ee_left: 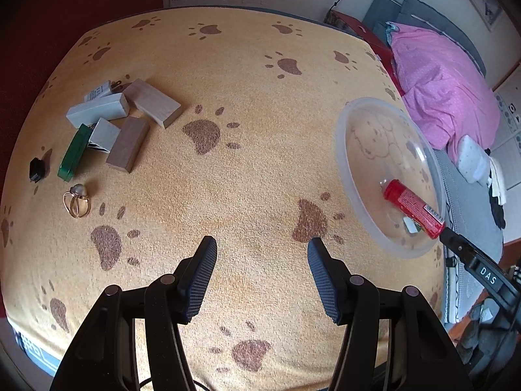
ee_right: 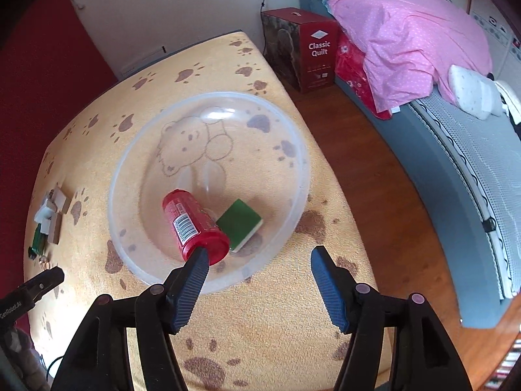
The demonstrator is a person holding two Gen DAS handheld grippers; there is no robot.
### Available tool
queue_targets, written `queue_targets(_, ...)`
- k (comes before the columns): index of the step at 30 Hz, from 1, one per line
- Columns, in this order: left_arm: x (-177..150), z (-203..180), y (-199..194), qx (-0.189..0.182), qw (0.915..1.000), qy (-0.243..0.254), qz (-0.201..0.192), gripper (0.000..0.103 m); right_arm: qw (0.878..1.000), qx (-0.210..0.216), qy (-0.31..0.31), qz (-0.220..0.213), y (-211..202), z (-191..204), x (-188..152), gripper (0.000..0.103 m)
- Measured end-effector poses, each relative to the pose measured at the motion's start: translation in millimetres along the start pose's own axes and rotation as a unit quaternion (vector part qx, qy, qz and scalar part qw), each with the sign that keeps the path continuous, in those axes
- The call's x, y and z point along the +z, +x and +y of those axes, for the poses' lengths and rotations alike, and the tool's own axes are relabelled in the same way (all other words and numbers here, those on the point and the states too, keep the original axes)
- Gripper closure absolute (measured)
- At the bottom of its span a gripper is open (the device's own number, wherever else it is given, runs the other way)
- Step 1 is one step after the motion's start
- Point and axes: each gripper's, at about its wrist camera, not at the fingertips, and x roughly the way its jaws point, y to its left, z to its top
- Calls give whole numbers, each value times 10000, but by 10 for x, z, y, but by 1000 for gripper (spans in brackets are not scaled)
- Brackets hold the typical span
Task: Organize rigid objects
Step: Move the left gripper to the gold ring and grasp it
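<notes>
A clear plastic bowl [ee_right: 130, 150] with a bear drawing stands on the yellow paw-print cloth [ee_left: 254, 97]. In it lie a red bottle [ee_right: 192, 221] and a green block [ee_right: 239, 223]. The bowl [ee_left: 355, 150] and red bottle [ee_left: 412, 207] also show in the left wrist view. My right gripper [ee_right: 259, 260] is open and empty, just in front of the bowl's near rim, its left finger close to the bottle's base. My left gripper [ee_left: 262, 249] is open and empty over bare cloth. At the left lie wooden blocks [ee_left: 153, 102], a green tin [ee_left: 75, 151], a gold ring [ee_left: 76, 203] and a small black part [ee_left: 36, 169].
A white plug adapter [ee_left: 101, 89] lies behind the blocks. To the right of the table are a red "Classic Quilt" box [ee_right: 314, 52], wooden floor [ee_right: 374, 163], and a grey bed [ee_right: 472, 163] with a pink duvet [ee_right: 407, 32].
</notes>
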Motion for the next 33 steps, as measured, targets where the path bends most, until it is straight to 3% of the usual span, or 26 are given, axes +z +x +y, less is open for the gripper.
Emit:
queue_targets(6,4,59,-30,10,10000,22,-1,44,9998,155,-31,118,29,85,-58,34)
queue_targets(12,-10,228,-81,53,10000,-81,-18,44,9992,-184,54,344,132,86,-101,34)
queue_targets(20,-55,538,-135,116,9994,-332,-13,44,9986,-482,-71,-202,-86,290,-94,34)
queue_targets(24,-88,728,-150,164,9986,-493,5,44,9984,-275,-286,-415,-177,531,-75,34)
queue_targets(33,-126,1226,-224,295,9954,-909,-37,44,9979,-16,-540,-349,-140,954,-106,34)
